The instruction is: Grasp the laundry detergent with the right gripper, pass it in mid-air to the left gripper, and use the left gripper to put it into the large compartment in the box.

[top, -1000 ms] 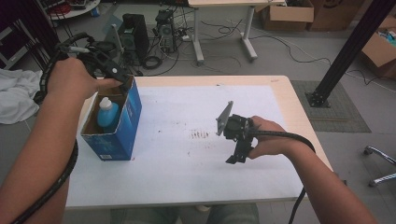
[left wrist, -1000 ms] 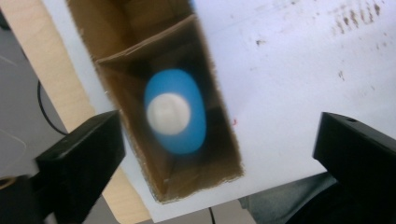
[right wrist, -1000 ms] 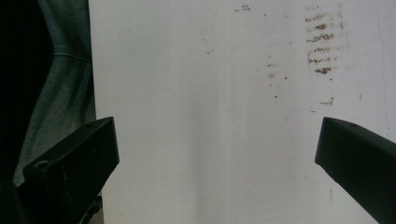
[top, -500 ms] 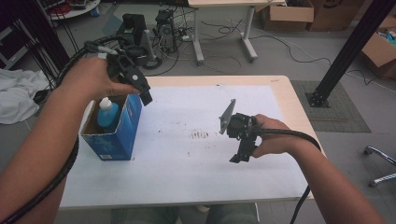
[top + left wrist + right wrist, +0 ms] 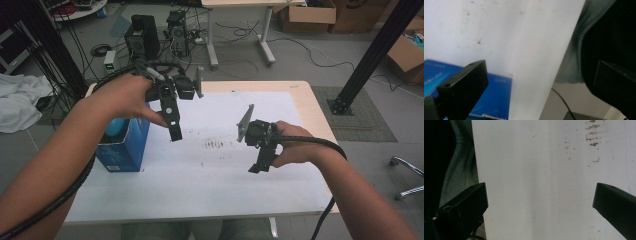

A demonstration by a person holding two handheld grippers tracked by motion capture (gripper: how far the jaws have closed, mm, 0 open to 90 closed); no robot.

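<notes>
Your left gripper [image 5: 172, 117] hangs just right of the blue box [image 5: 125, 145] at the worktop's [image 5: 210, 185] left edge, much nearer than your right gripper [image 5: 262, 155]; both jaws are wide open and empty.

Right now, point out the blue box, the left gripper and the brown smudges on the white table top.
blue box [image 5: 125, 150]: high view, on its front side face.
left gripper [image 5: 174, 131]: high view, between its fingertips.
brown smudges [image 5: 215, 144]: high view, on the middle of the cluster.
</notes>
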